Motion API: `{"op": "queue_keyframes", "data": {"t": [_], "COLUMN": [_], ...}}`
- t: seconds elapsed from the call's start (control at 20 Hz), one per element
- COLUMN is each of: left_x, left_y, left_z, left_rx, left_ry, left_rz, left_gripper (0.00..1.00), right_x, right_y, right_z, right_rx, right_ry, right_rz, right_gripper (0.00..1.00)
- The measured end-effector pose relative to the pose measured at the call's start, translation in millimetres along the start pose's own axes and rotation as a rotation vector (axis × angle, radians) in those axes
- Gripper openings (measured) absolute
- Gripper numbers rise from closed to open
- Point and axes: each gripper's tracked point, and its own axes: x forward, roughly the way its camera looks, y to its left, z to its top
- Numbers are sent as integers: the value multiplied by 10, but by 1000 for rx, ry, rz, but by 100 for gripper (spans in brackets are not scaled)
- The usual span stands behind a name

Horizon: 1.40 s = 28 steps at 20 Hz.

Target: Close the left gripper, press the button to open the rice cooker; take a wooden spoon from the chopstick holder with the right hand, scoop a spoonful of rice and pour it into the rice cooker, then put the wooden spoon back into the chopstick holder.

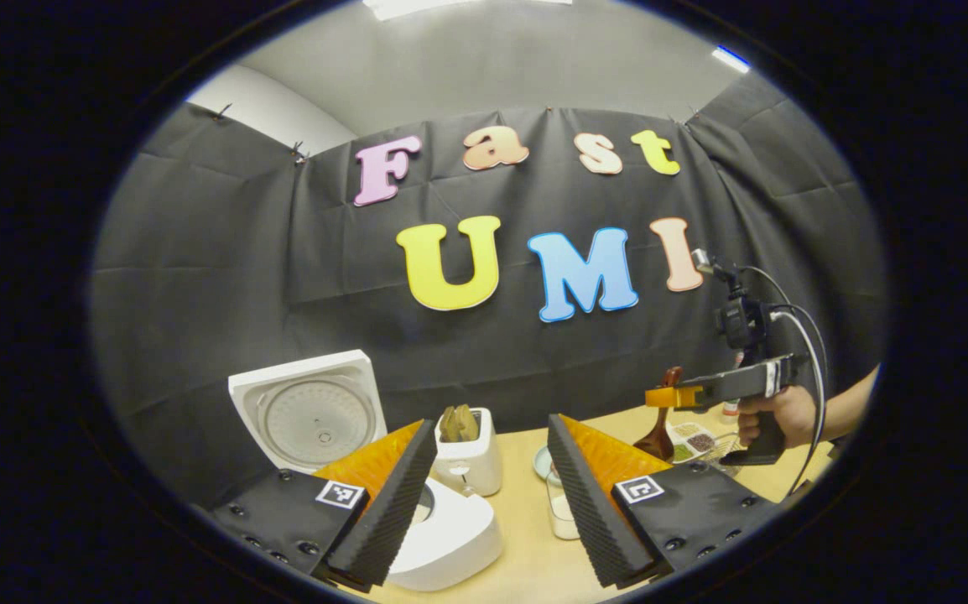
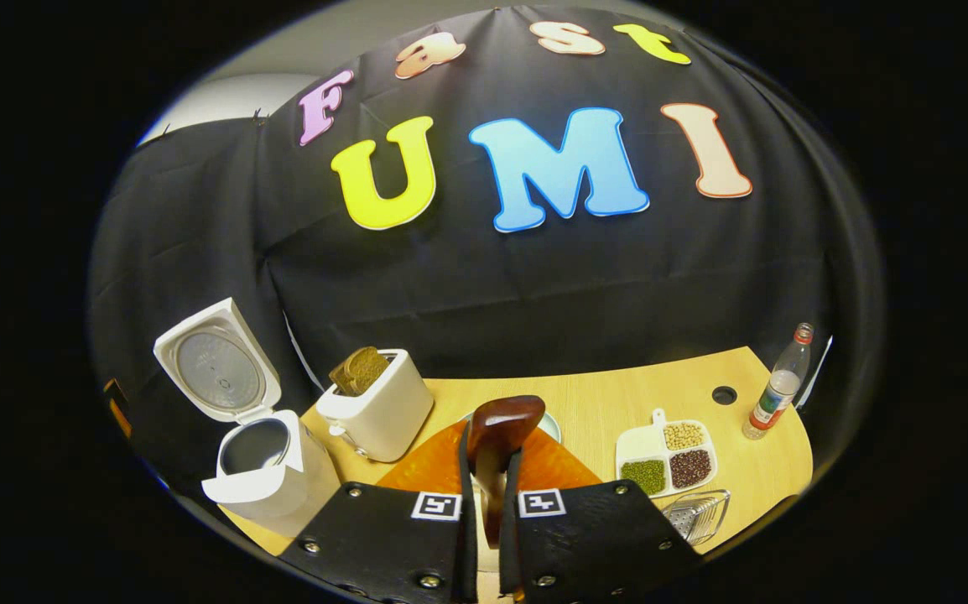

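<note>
The white rice cooker (image 1: 450, 537) stands open, its lid (image 1: 312, 411) tipped up and back, just beyond my left gripper (image 1: 488, 503), which is open with nothing between its fingers. Farther right a hand holds my right gripper (image 1: 660, 397) above the table, shut on a dark wooden spoon (image 1: 662, 436) that hangs roughly upright. In the right gripper view, my right gripper (image 2: 491, 470) clamps the wooden spoon (image 2: 505, 419) by its handle, with the rounded end sticking up past the fingers. The open rice cooker (image 2: 262, 470) and its lid (image 2: 215, 369) sit at the left.
A white toaster (image 2: 379, 411) with bread slices stands beside the cooker. A glass with white contents (image 1: 562, 507) is near my left gripper. A divided dish of beans (image 2: 673, 457), a clear container (image 2: 698, 512) and a bottle (image 2: 778, 382) sit on the right of the wooden table (image 2: 618, 394).
</note>
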Motion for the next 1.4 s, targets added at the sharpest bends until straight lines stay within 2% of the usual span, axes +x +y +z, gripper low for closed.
{"op": "queue_keyframes", "data": {"t": [0.15,0.2,0.45,0.55,0.6,0.7,0.85,0.9,1.0,1.2,1.3,1.35,1.4], "left_x": [-27,-35,-86,-125,-156,-200,-240,-257,-280,-312,-339,-349,-376], "left_y": [152,214,514,617,663,752,836,853,842,774,754,748,732], "left_z": [-40,-65,-267,-323,-380,-449,-487,-476,-488,-444,-417,-377,-352], "left_rx": [-4,-4,-13,-20,-21,-19,-27,-28,-23,-15,-14,-14,-18], "left_ry": [11,16,59,70,81,100,109,107,106,96,90,77,68], "left_rz": [21,30,79,96,103,117,130,132,131,113,111,111,105], "left_gripper": [89,93,93,93,89,89,89,93,93,93,93,98,93], "right_x": [253,321,643,739,761,766,734,727,750,733,637,574,525], "right_y": [11,9,-25,21,81,243,454,487,516,289,193,128,62], "right_z": [-221,-303,-686,-784,-782,-874,-967,-987,-1025,-1050,-969,-919,-862], "right_rx": [-22,-41,-158,-164,-160,-128,-35,23,176,541,622,646,670], "right_ry": [12,15,44,40,32,47,69,79,105,130,107,91,75], "right_rz": [-17,-28,-99,-99,-92,-53,9,23,67,95,111,112,114], "right_gripper": [11,10,11,11,11,11,11,11,11,10,11,11,11]}}
